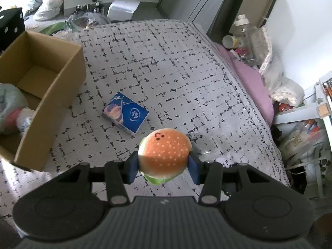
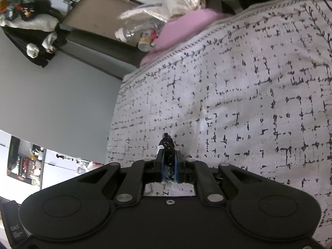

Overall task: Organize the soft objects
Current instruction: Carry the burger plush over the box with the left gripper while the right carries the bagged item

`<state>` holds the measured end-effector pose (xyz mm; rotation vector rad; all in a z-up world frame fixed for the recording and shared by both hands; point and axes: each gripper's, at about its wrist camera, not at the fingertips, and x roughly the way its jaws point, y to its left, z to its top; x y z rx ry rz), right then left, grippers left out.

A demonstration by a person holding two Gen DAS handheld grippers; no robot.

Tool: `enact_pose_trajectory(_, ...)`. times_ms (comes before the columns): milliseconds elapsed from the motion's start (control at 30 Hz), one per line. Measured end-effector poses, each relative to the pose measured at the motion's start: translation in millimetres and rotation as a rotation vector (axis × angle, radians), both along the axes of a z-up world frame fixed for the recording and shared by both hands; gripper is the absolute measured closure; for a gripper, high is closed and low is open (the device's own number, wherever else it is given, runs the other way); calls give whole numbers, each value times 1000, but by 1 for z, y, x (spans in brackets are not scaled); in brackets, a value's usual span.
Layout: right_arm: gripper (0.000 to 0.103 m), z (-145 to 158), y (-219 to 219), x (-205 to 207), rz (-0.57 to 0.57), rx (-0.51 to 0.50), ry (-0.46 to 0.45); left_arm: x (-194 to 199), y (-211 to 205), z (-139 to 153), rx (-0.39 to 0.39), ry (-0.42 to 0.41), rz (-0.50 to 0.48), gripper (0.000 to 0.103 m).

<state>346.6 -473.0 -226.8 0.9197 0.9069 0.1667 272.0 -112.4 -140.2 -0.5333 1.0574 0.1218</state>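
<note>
1. A bed blanket (image 1: pixel 176 66), white with a black broken-grid pattern, filled most of both views; every place below is given relative to it.
2. A pink sheet (image 1: pixel 255 83) showed beyond the blanket's far right edge in the left wrist view, with a clear plastic bottle (image 1: pixel 247 39) and bags just past it.
3. An open cardboard box (image 1: pixel 62 87) stood on the blanket's left side. Inside, at its near end, lay a pale, blurred soft bundle (image 1: pixel 10 108) with a red patch; what it was could not be told. The far end of the box floor was bare.
4. A blue tissue pack (image 1: pixel 125 114) lay flat near the blanket's middle, just right of the box and apart from it.
5. The left gripper (image 1: pixel 164 166) was clenched on a burger plush (image 1: pixel 165 151), its blue pads pressing both sides, held above the blanket, nearer the camera than the tissue pack.
6. The right gripper (image 2: pixel 169 161) was pinched tight on a thin black speckled item (image 2: pixel 167 145), over the blanket near its left edge in that view.
</note>
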Motion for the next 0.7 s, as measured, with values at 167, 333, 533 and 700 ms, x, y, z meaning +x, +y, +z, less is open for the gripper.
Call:
enact_pose_trajectory(167, 94, 13, 1, -10, 26, -5, -52, -15, 7, 19, 15, -30, -9, 55)
enact_pose_trajectory(333, 94, 25, 2, -16, 44, 14, -95, -31, 18, 37, 37, -57, -22, 55)
enact_pose_trajectory(533, 94, 40, 14, -19, 82, 19, -147, -44, 30, 56, 54, -93, -36, 55)
enact_pose_trajectory(700, 94, 53, 28, -21, 117, 10, -185, -50, 45, 69, 66, -115, -43, 55)
